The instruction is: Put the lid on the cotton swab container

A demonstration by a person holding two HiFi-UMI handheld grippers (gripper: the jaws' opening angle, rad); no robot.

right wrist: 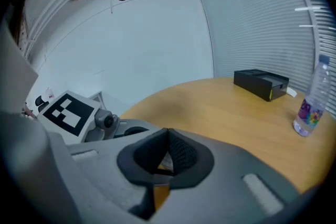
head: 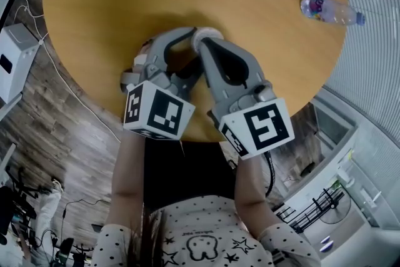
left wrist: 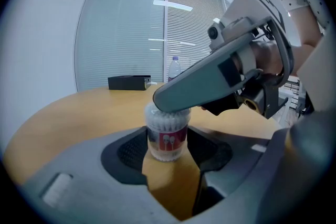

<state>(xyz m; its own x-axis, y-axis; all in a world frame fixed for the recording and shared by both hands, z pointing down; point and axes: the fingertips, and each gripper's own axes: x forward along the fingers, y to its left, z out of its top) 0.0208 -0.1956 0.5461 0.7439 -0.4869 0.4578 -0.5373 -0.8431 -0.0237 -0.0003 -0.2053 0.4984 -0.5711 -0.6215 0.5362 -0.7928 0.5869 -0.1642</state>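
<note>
As jaws clamp (left), container (left wrist: pixel 167 136) stands.

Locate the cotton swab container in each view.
Head view: cotton swab container, upper middle, only its white top showing.
Left gripper view: centre, upright between the jaws.
Right gripper view: cannot be made out past the jaws.
Shared landmark: water bottle, right in head and right gripper views, behind the container in the left.
</note>
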